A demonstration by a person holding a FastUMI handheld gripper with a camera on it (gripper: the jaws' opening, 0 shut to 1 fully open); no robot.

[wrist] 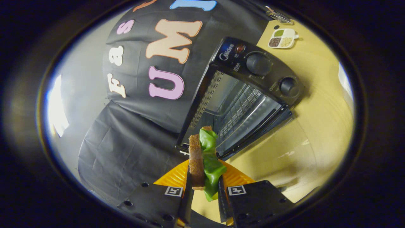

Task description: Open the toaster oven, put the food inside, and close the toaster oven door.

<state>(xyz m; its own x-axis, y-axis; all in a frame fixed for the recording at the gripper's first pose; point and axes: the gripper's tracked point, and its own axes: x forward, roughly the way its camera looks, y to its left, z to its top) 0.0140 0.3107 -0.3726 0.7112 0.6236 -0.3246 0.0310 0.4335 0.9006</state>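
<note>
Fingers (205, 193) clamped on sandwich (204, 161) — its lower end hidden between them; toaster oven (243, 95) door open.

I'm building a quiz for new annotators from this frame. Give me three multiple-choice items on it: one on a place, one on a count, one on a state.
1. Where is the sandwich?
A. On the oven rack
B. Between the tool's fingers
C. In the divided dish

2. How many round knobs show on the toaster oven panel?
A. One
B. Two
C. Four

3. What state is the oven door in?
A. Open
B. Shut
C. Taken off and lying on the table

Answers:
1 B: the tool has both fingers pressed on the bread and green leaf, just ahead of the oven's mouth, above the orange plate.
2 B: two dark knobs sit side by side on the panel.
3 A: the door hangs down and the wire rack inside is exposed.
</note>
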